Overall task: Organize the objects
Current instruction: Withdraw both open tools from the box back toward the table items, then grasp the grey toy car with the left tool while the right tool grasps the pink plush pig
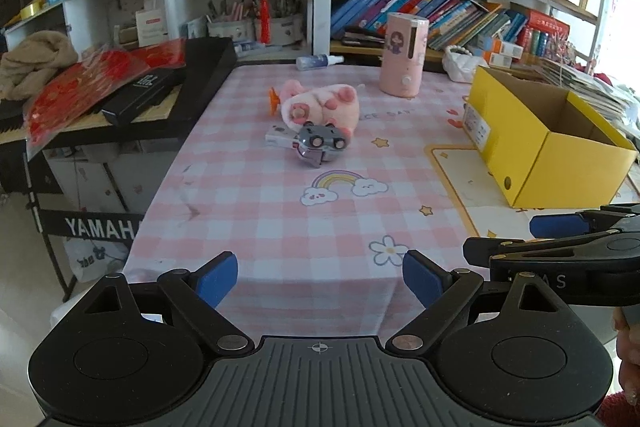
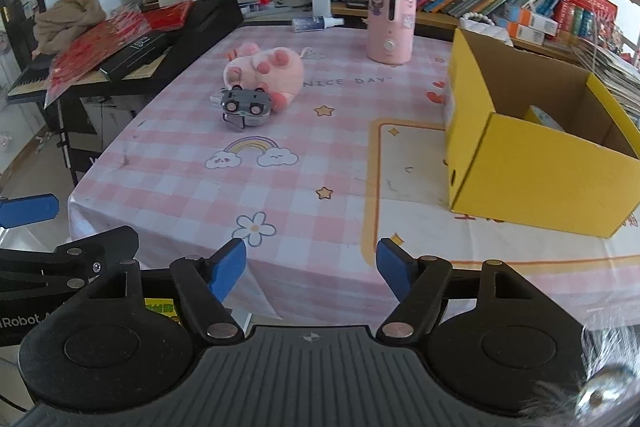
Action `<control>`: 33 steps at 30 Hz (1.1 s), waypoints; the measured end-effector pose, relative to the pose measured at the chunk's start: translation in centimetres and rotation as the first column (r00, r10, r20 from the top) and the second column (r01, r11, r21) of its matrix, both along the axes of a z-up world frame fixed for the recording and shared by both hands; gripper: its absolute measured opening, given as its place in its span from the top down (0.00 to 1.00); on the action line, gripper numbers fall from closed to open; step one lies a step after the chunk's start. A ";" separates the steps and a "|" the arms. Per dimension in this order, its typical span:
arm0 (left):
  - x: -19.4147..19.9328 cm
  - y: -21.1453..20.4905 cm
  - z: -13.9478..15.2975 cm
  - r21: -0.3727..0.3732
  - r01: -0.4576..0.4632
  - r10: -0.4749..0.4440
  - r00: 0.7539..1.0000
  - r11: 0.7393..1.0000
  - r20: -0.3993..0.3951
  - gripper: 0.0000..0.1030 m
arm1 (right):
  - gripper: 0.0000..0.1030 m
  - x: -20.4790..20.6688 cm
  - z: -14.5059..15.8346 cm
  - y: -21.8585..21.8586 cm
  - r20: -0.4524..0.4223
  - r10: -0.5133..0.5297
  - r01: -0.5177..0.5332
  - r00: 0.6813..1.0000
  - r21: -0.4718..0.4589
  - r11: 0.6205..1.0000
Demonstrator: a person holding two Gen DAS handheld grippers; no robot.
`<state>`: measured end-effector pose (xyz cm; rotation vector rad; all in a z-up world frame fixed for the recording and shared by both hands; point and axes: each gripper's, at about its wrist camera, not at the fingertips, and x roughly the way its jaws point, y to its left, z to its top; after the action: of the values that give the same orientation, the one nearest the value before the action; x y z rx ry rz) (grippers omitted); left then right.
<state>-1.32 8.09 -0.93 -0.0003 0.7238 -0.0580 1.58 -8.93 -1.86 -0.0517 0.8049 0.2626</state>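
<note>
Frame centre: toy car (image 1: pixel 321 143) lies on bench (image 1: pixel 280 211), touching plush toy (image 1: pixel 320 105) behind it; box (image 1: pixel 544 139) at right.

The small flat box (image 1: pixel 278 139) is mostly hidden behind the toy car (image 1: pixel 322 143), while the yellow box (image 2: pixel 536 155) is cut off at frame right, its contents largely unseen.

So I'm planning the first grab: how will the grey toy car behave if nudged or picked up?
The grey toy car lies wheels-up, so it probably slides rather than rolls. It looks like rigid plastic, likely light. It rests against the pink plush toy, which may shift too.
</note>
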 end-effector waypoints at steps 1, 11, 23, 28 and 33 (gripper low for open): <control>0.3 0.0 0.0 0.001 -0.003 0.003 1.000 1.000 -0.001 0.11 | 0.31 0.2 -0.1 0.1 -0.001 0.004 -0.004 1.000 0.000 1.000; 4.8 0.4 -0.3 -0.016 -0.037 0.037 0.999 0.999 -0.011 0.11 | 0.25 4.9 0.0 0.8 0.018 0.052 -0.052 0.998 0.003 0.999; 11.4 -0.5 -0.5 -0.021 -0.073 0.073 0.997 0.997 -0.030 0.11 | 0.22 12.5 0.2 0.1 0.026 0.086 -0.087 0.996 0.022 0.996; 13.4 -1.0 -0.6 -0.006 -0.082 0.081 0.996 0.997 -0.040 0.11 | 0.22 15.2 0.0 -0.3 0.018 0.094 -0.095 0.995 0.033 0.995; 15.1 -1.1 -0.9 0.004 -0.104 0.104 0.993 0.995 -0.056 0.13 | 0.22 17.5 -0.2 -0.3 0.012 0.108 -0.108 0.994 0.044 0.993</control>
<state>13.74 6.97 -1.79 -0.0382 0.7788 0.0420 19.13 -9.22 -2.09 -0.0543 0.7877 0.3826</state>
